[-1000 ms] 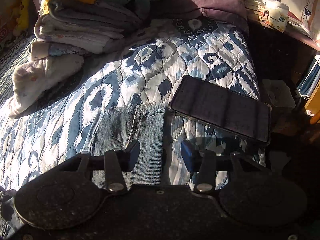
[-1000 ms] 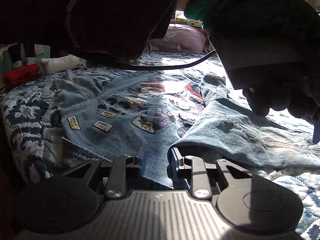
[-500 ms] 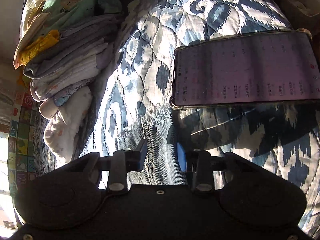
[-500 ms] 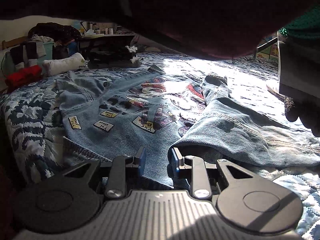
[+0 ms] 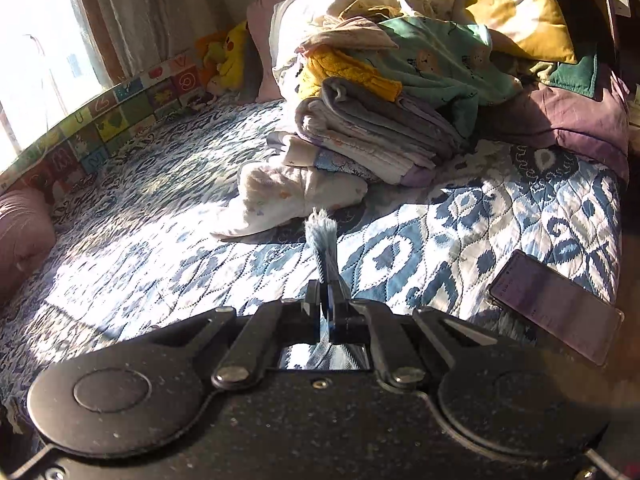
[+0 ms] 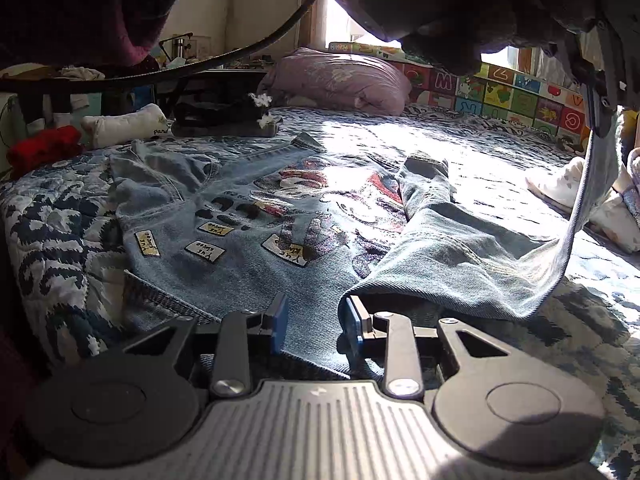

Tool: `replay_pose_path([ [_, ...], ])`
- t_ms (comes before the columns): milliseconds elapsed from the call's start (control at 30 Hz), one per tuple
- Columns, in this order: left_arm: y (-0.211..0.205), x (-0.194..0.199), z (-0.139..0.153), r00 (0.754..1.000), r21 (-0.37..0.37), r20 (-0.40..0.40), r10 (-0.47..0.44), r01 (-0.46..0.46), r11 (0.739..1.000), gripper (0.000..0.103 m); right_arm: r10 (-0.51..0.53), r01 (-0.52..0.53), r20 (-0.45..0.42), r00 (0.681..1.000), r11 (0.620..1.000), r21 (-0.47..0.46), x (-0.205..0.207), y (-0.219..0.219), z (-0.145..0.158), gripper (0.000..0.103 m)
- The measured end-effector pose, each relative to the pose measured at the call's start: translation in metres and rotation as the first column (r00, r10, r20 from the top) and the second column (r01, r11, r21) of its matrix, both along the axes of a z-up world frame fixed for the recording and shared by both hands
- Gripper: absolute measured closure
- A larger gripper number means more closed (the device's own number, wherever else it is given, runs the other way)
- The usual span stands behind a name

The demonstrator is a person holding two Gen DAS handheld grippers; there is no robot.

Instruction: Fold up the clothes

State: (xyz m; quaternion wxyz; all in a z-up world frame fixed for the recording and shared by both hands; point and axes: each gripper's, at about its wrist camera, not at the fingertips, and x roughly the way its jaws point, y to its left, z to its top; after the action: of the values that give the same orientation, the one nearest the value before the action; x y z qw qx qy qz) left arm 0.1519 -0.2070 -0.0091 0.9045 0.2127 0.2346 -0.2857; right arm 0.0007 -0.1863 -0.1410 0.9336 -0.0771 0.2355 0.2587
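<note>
- The left gripper (image 5: pixel 329 307), which a second ago hovered with its fingers apart over the frayed denim hem, is now clamped narrow on that hem; a tuft of pale frayed threads (image 5: pixel 320 227) sticks out just ahead of its tips.
- It has also risen: its camera now looks across the bed instead of down at the fabric, and the phone (image 5: pixel 556 307) has slid off to its lower right.
- In the right wrist view the lifted edge hangs as a taut strip (image 6: pixel 580 204) from the left tool, up and to the right, with the cloth rising off the quilt beneath it.
- I judge this as the start of a fold: one edge of the denim jacket (image 6: pixel 256 236) is caught and ready to be carried over the body.
- The right gripper (image 6: pixel 313 326) has not moved; its blue-padded fingers stand moderately apart, low over the near hem and holding nothing.
- The jacket lies spread flat directly ahead of the right tool, printed back up.
- The denim is stiff, mid-weight, with stitched seams, raw fringe at the hem and small sewn-on patches (image 6: pixel 204 251) beside a glossy printed graphic.
- Beneath it the quilt (image 5: pixel 420 248) is soft, stitched in blue-and-white diamonds; a pile of folded clothes (image 5: pixel 368 132) sits beyond the left tool.
</note>
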Motion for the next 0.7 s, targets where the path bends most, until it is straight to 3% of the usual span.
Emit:
replay_pose_path([
  [133,0.079,-0.009,0.035,0.990,-0.183,0.000,0.139,-0.136,0.974,0.100,-0.005,0.006,0.006,1.000,1.000,-0.005,-0.001,0.001,0.000,0.069],
  [333,0.201,-0.023,0.056,0.939,-0.380,-0.058,0.340,-0.336,0.862,0.100,-0.005,0.006,0.032,0.999,1.000,-0.017,-0.006,0.004,0.003,0.065],
  [500,0.283,-0.044,0.036,0.870,-0.457,-0.151,0.469,-0.482,0.748,0.101,0.000,0.003,0.084,0.996,0.999,-0.040,-0.014,0.007,0.007,0.064],
  [600,0.314,-0.049,0.013,0.834,-0.494,-0.237,0.498,-0.544,0.678,0.101,-0.026,0.036,0.141,0.990,0.997,-0.071,-0.021,0.009,0.011,0.063],
  [700,0.329,-0.055,-0.010,0.801,-0.485,-0.285,0.527,-0.595,0.641,0.101,-0.073,0.092,0.173,0.982,0.990,-0.105,-0.022,0.008,0.013,0.051],
])
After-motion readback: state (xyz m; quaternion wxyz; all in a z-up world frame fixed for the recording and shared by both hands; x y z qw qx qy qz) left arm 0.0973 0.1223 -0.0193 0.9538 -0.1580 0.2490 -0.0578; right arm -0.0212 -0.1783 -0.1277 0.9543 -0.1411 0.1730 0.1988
